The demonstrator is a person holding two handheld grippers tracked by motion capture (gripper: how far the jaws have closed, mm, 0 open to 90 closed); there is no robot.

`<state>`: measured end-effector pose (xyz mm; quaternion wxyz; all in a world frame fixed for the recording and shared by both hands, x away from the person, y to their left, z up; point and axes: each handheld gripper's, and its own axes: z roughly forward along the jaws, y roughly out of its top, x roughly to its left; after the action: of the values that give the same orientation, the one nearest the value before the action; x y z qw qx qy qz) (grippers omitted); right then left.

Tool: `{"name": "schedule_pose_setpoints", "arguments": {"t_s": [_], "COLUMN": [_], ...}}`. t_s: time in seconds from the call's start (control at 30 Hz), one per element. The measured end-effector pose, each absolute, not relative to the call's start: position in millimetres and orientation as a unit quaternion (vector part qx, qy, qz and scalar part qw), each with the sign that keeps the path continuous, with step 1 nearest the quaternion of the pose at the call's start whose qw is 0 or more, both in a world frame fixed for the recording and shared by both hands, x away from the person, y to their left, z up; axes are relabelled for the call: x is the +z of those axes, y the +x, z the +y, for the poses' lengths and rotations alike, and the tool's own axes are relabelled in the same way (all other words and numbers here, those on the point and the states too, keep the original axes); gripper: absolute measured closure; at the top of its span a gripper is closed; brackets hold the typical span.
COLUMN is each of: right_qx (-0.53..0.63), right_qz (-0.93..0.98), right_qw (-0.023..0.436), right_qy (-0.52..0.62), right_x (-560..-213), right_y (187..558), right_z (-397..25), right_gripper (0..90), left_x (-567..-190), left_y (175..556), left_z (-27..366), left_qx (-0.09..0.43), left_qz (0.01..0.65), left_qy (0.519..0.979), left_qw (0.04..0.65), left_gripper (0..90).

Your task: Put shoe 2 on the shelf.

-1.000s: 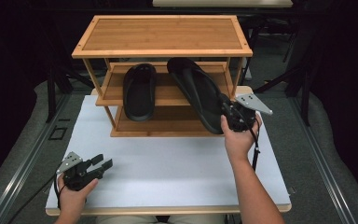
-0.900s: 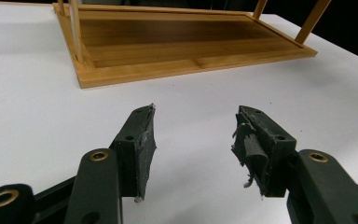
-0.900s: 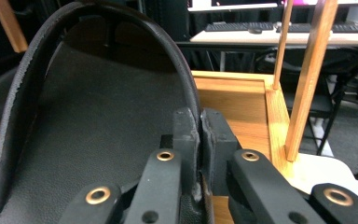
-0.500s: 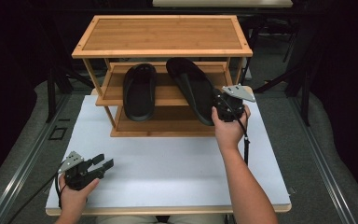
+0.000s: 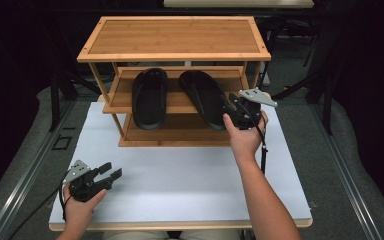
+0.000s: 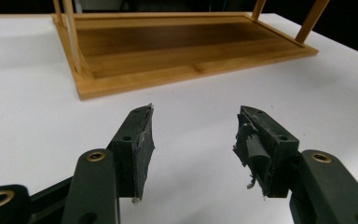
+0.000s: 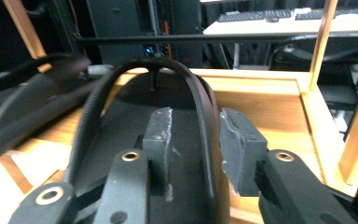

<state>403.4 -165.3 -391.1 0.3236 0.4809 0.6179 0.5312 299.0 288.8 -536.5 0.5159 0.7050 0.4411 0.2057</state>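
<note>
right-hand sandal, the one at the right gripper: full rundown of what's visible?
The right sandal is a black flip-flop of matte rubbery look, with a flat sole and a Y-shaped thong strap. It lies sole-down on the middle shelf of the bamboo rack, angled, its near end past the shelf's front edge. The right gripper has its jaws either side of the strap's right arm; contact is unclear. The other sandal lies apart on its left.

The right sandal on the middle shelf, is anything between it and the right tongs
Nothing visible. The right tongs already straddle the strap of the right sandal: in the right gripper view one jaw is inside the strap and one outside. The left sandal lies apart beside it on the rack.
</note>
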Motion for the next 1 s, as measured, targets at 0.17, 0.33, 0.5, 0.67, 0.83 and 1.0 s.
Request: {"name": "schedule_pose_setpoints", "arguments": {"t_s": [0.17,0.33,0.5,0.67,0.83,1.0], "right_qx": [0.545,0.55,0.55,0.554,0.562,0.564], "right_qz": [0.613,0.627,0.636,0.634,0.641,0.636], "right_qw": [0.328,0.291,0.273,0.276,0.261,0.274], "right_qy": [0.468,0.469,0.468,0.463,0.453,0.449], "right_x": [-389.9,-395.7,-402.3,-404.8,-403.4,-401.3], "right_y": [384.0,377.9,374.9,371.7,368.9,367.9], "right_z": [-179.1,-186.7,-182.6,-176.9,-165.0,-160.5], "right_gripper": [59.7,55.3,53.3,53.0,53.1,50.4], "left_x": [-518.1,-494.8,-464.7,-433.1,-412.2,-403.4], "left_y": [308.0,323.2,335.9,346.9,356.8,366.6], "left_z": [285.2,277.6,271.4,261.5,245.6,230.1], "left_qx": [0.214,0.211,0.22,0.236,0.257,0.267], "left_qz": [0.434,0.436,0.433,0.421,0.409,0.403], "left_qy": [0.707,0.7,0.683,0.674,0.669,0.661], "left_qw": [0.516,0.525,0.545,0.559,0.566,0.574], "left_gripper": [44.6,44.6,44.6,44.4,43.1,39.4]}}
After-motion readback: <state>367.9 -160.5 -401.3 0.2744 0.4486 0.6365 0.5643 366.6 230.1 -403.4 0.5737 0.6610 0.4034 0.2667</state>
